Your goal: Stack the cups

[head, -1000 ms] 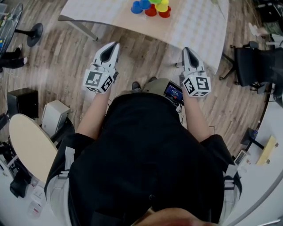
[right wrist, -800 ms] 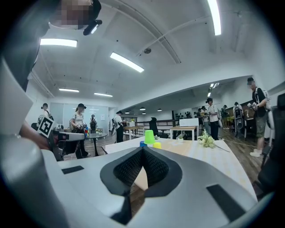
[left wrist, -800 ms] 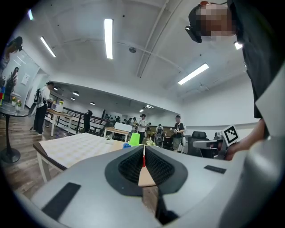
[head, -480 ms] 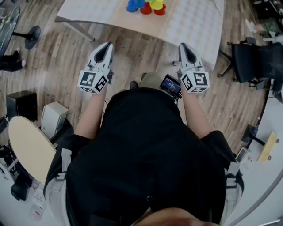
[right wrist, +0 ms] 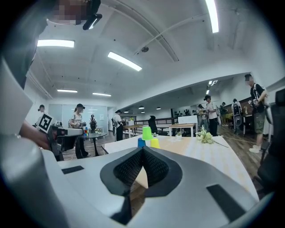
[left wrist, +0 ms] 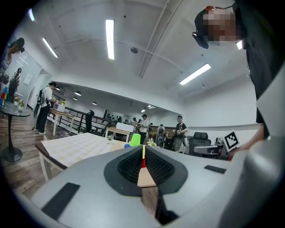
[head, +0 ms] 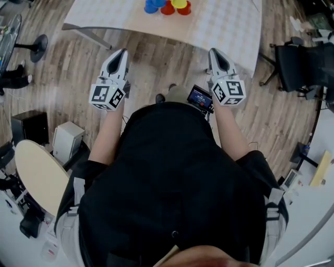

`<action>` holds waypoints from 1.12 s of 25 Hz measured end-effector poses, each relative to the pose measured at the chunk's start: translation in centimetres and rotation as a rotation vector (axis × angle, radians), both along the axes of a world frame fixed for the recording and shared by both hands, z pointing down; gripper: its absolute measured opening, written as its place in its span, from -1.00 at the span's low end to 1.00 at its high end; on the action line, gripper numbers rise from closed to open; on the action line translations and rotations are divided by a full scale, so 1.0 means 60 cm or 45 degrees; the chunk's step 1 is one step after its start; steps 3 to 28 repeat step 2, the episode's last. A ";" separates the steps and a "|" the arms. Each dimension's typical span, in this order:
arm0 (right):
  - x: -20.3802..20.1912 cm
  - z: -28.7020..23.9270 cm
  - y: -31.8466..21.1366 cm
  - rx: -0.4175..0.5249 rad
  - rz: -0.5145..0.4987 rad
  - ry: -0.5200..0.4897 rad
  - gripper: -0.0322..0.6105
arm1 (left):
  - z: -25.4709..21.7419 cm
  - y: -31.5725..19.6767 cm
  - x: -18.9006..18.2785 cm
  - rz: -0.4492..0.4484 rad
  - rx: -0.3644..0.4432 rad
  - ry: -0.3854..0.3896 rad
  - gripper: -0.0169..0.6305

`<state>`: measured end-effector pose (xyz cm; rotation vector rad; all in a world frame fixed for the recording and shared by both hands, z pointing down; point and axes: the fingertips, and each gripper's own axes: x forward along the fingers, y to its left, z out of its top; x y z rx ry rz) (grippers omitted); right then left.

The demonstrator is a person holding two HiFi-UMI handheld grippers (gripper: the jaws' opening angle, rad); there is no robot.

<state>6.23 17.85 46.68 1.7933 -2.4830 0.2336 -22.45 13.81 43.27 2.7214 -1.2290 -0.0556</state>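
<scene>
Looking down, the cups [head: 167, 8] on the table [head: 224, 26] are cut by the top edge, so their number is unclear, while along the left gripper [left wrist: 143, 151] its own body hides all but a green cup [left wrist: 136, 140] and a red sliver [left wrist: 143, 162].

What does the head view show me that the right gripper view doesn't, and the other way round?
Only the head view: the red cups in the cluster, and, from above, the left gripper and right gripper held short of the table edge. Only the right gripper view: a green cup showing above the others, a flower sprig on the table, people standing beyond. Both: the table, a blue cup, a yellow cup, and the right gripper, fingers shut on nothing.
</scene>
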 end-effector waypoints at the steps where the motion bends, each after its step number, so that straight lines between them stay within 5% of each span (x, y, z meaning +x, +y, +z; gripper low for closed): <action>1: 0.001 0.002 -0.002 0.002 0.002 -0.005 -0.87 | 0.000 -0.001 0.002 -0.003 0.002 0.001 -0.93; 28: 0.002 0.004 -0.003 0.004 0.005 -0.009 -0.87 | 0.000 -0.002 0.003 -0.006 0.005 0.002 -0.93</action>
